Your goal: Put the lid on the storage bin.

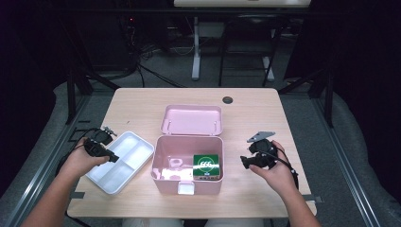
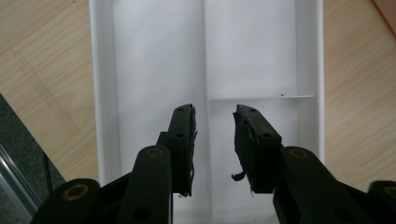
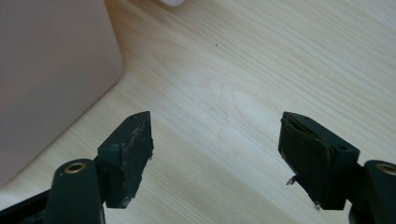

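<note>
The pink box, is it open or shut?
Open. The pink box has its lid tipped back behind it, and you can see a green packet lying inside.

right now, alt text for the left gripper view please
The left claw, jaws slightly apart and holding nothing, hangs over an empty white tray with dividers. The tray sits on a light wooden table.
</note>
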Tool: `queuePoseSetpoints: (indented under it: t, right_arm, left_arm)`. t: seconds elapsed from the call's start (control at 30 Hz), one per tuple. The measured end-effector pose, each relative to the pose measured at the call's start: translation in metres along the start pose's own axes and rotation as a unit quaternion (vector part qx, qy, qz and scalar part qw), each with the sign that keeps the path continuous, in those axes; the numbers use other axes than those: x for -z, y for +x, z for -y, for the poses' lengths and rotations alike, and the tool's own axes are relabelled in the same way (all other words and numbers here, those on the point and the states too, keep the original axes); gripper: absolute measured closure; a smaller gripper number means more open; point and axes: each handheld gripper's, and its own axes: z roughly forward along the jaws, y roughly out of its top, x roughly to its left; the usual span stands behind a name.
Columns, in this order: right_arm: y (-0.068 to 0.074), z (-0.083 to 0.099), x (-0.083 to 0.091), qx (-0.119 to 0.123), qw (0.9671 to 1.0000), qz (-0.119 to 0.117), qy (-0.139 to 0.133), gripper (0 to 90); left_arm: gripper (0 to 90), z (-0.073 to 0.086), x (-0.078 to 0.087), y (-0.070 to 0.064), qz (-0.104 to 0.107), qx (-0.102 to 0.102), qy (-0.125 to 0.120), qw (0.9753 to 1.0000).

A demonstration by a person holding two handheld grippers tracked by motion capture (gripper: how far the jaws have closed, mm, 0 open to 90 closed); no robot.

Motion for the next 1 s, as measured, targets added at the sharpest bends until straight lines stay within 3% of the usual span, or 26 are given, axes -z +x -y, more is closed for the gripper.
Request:
queuePoseSetpoints:
  t: [0.1, 0.27, 0.37, 0.77, 1.0]
  right_arm:
    - [0.000, 0.009, -0.001, -0.019, 0.9995, 0.000, -0.023, 26.4]
    - [-0.003, 0.020, -0.001, -0.029, 0.9988, 0.017, -0.036, 26.5]
    - [-0.006, 0.023, 0.001, -0.045, 0.9978, 0.009, -0.049, 26.5]
    - [-0.010, 0.032, -0.007, -0.072, 0.9963, -0.017, -0.042, 26.5]
    - [-0.012, 0.036, -0.010, -0.082, 0.9957, -0.020, -0.040, 26.5]
  left_arm:
    - [71.8, -0.003, -0.004, 0.000, -0.005, -0.004, 0.019, 0.9998]
    - [67.5, -0.007, -0.013, 0.001, -0.007, 0.000, 0.039, 0.9992]
    - [65.0, -0.009, -0.019, 0.002, -0.003, 0.002, 0.050, 0.9987]
    - [75.7, -0.014, -0.045, 0.003, 0.003, -0.003, 0.096, 0.9954]
    - [81.7, -0.015, -0.051, 0.005, 0.005, 0.003, 0.098, 0.9952]
